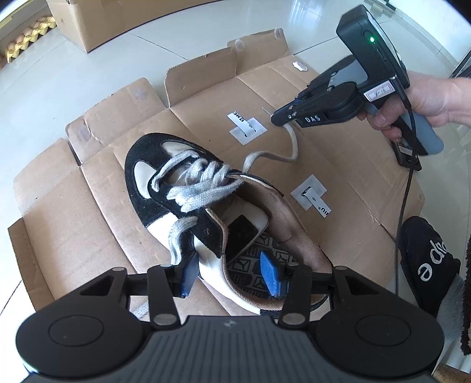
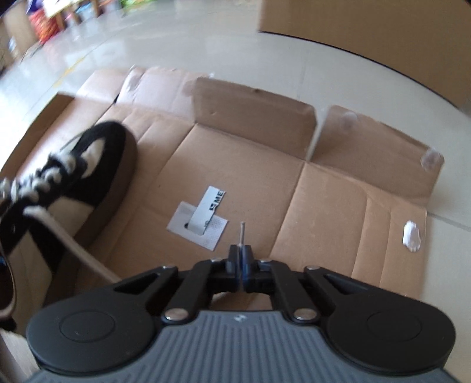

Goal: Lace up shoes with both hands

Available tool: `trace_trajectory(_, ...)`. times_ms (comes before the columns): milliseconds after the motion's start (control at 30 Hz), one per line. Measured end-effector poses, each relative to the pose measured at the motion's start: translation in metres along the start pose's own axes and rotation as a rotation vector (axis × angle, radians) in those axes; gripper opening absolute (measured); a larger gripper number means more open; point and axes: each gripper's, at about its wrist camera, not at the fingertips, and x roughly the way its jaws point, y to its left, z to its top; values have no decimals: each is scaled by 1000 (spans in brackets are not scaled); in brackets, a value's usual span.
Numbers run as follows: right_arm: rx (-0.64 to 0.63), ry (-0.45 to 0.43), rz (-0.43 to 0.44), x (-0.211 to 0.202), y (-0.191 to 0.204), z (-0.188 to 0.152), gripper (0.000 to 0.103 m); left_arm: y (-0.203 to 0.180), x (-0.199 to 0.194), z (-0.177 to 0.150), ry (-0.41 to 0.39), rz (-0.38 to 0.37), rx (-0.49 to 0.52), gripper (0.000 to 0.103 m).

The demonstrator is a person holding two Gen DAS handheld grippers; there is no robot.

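Observation:
A black and white shoe (image 1: 188, 188) with grey laces lies on flattened cardboard (image 1: 88, 212), toe pointing away. My left gripper (image 1: 229, 274) is open, its blue pads (image 1: 272, 277) standing on either side of the shoe's near side wall, one outside and one inside the opening. A loose lace (image 1: 290, 141) curves from the eyelets up to my right gripper (image 1: 278, 117), which a hand (image 1: 426, 100) holds and which is shut on the lace's end. In the right wrist view the right gripper (image 2: 242, 250) has its jaws together, and the lace tip (image 2: 242, 228) sticks out past them. The shoe (image 2: 88, 176) is blurred at the left.
White label stickers (image 1: 247, 126) lie on the cardboard. A foot in a black slipper (image 1: 426, 259) rests at the cardboard's right edge, beside a black cable (image 1: 404, 200). A brown box (image 1: 97, 20) and egg trays (image 1: 26, 35) stand on the tiled floor beyond.

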Motion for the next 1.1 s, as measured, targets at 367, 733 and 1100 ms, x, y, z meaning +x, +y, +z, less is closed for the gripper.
trace_trajectory(367, -534, 202, 54, -83, 48, 45, 1, 7, -18, -9, -60, -4, -53, 48)
trace_trajectory(733, -873, 319, 6, -150, 101, 81, 1, 7, -39, -28, -124, -29, -133, 48)
trace_trajectory(1100, -986, 395, -32, -166, 124, 99, 1, 12, -48, -36, -167, -46, -174, 48)
